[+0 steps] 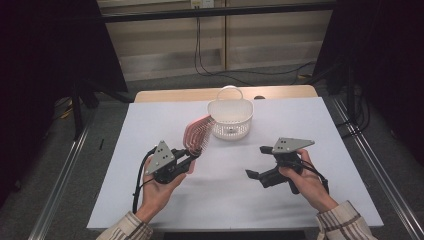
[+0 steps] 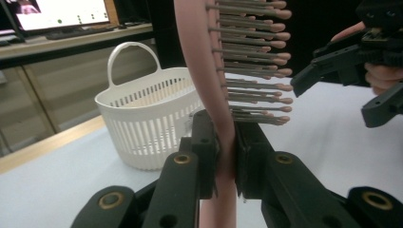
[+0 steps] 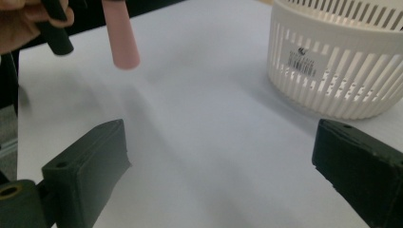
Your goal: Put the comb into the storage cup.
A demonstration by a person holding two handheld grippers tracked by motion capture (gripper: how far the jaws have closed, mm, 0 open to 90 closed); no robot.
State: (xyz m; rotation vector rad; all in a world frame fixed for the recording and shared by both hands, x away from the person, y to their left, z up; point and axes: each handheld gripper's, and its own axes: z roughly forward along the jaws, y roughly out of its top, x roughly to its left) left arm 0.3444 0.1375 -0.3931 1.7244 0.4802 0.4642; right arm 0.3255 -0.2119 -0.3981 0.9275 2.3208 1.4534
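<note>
Holding the pink hairbrush (image 1: 196, 134) clamped in our left gripper (image 1: 192, 159) just beside the white basket (image 1: 230, 120), right gripper (image 1: 257, 161) gaping empty, we judge lowering it in comes next.

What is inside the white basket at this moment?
In the high view, the white basket shows a bare slotted bottom; nothing lies there. Its near wall hides the front part of the floor. The pink hairbrush, clamped in the left gripper, is beside the basket, not in it.

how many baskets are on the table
1: a white slotted basket with a handle, at the table's far middle, just beyond the pink hairbrush in the left gripper.
</note>
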